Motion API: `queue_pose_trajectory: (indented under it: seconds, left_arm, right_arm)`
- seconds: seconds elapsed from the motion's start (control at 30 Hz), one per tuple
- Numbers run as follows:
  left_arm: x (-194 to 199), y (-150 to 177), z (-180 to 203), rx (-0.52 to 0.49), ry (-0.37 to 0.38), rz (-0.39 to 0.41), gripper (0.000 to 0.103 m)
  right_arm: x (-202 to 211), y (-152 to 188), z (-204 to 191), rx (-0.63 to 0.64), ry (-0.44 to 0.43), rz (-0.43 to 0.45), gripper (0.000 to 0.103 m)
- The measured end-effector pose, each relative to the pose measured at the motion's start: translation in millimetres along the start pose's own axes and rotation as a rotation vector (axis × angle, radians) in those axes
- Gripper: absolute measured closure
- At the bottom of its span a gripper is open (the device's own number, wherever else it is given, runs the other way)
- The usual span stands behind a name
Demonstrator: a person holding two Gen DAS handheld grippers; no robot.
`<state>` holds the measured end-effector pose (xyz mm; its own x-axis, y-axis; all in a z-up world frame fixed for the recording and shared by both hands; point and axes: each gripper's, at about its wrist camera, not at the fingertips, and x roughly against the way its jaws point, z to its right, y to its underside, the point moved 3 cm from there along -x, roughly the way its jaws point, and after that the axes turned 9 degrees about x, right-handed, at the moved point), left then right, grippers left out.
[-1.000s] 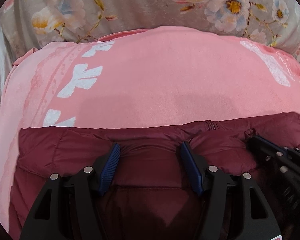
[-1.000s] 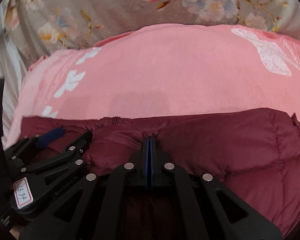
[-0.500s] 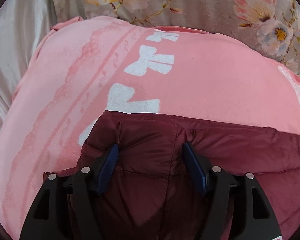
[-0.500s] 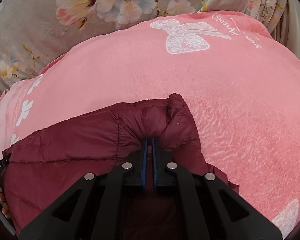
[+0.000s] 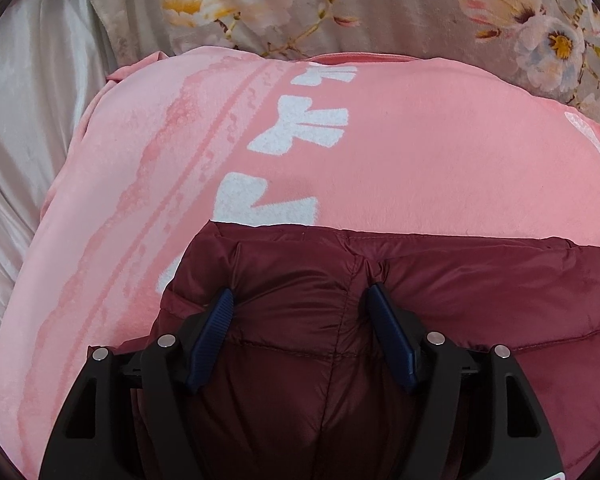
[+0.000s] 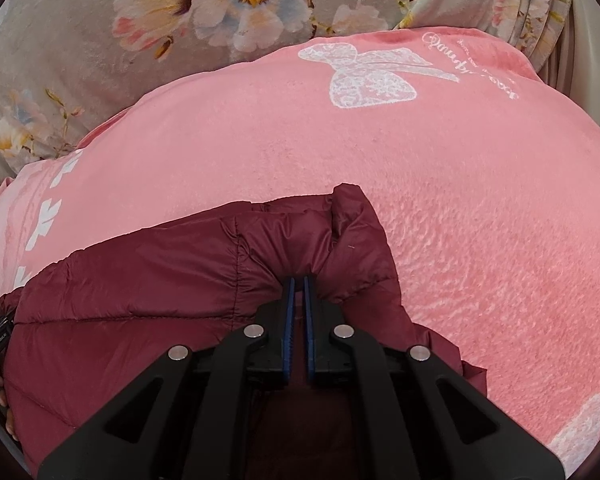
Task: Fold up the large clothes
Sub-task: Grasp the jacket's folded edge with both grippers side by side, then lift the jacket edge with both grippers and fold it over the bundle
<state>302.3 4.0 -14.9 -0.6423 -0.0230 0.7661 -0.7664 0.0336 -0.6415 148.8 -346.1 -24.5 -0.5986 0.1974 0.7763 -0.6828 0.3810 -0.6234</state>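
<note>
left wrist view shows the left hand-held gripper point(image 5: 300, 300) spread wide over the maroon puffer jacket point(image 5: 440, 288), its blue pads point(image 5: 214, 332) sunk into the padding near the jacket's left corner; the jaws have just been opening with the fabric between them, and whether the pads still press on it is hard to tell from here, though it reads more like a release. the jacket lies across the near part of the pink blanket point(image 5: 420, 160), with a flowered bedspread point(image 5: 380, 8) at the far side. in the right wrist view the right hand-held gripper point(image 6: 298, 280) is clenched on a pinch of the jacket near its right corner. the step looks like setting down a folded edge: to do it well, lower both corners level so the far edge runs straight, let the puffy layers settle before the right side lets go, and lift the jaws clear without dragging the slippery shell out of line.
</note>
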Motion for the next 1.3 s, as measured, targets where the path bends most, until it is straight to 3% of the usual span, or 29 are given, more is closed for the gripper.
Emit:
queue_pose_trajectory:
  seconds: [0.57,0.7,0.8,0.97,1.07,1.17,1.3]
  left_arm:
    - [-0.8,0.0,2.4,-0.011,-0.014,0.002,0.034]
    - [-1.0,0.1,2.5,-0.011,-0.016,0.002,0.034]
    - [-1.0,-0.1,2.4,-0.012,-0.015,0.001,0.034]
    - [-0.8,0.2,0.9,-0.005,-0.009,-0.001,0.033]
    - [-0.6,0.4,-1.4,0.005,0.001,-0.004,0.033]
    - [-0.7,0.3,-3.5,0.013,0.002,-0.013,0.033]
    - [-0.5,0.2,-4.7,0.022,0.011,-0.021,0.033]
  right_arm:
    - [0.3,-1.0,-3.1,0.013,0.032,-0.005,0.1]
    - [26.1,-6.8,-22.0,0.057,0.165,0.038,0.095]
    - [59.6,-15.1,-69.9,0.092,0.012,0.101,0.095]
    - [66.2,-19.7,-169.5,0.276,-0.137,0.084,0.095]
    - [42.6,-17.4,-199.4,0.304,-0.152,0.038,0.095]
    - [17.0,-13.3,-207.7,0.289,-0.158,-0.036,0.096]
    - [7.5,2.5,-208.3,0.275,-0.171,-0.048,0.098]
